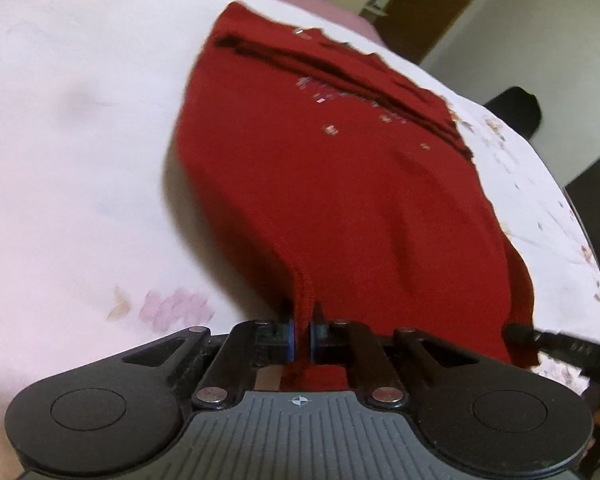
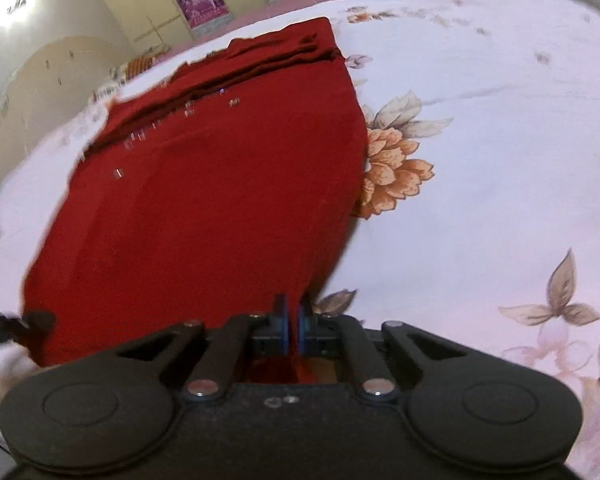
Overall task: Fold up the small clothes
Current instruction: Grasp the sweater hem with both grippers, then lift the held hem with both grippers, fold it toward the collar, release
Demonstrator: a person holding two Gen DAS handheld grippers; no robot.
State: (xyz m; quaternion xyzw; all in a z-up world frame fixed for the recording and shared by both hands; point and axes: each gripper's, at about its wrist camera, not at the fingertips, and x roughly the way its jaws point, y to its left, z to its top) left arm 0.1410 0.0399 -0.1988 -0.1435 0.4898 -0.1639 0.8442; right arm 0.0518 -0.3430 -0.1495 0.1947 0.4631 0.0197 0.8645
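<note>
Red garment (image 1: 320, 184) lies on the floral bedsheet (image 2: 480, 160); left gripper (image 1: 301, 334) and right gripper (image 2: 293, 330) each clench 1 near corner. Both should lift evenly toward 12 o'clock, keeping the hem taut.

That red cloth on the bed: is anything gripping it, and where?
Yes, both. The left tool pinches the red garment at its near left corner, along the hem; the right tool pinches its near right corner.

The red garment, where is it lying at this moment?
The red garment lies spread on the floral bedsheet; the left gripper pinches its near left corner and the right gripper its near right corner.
</note>
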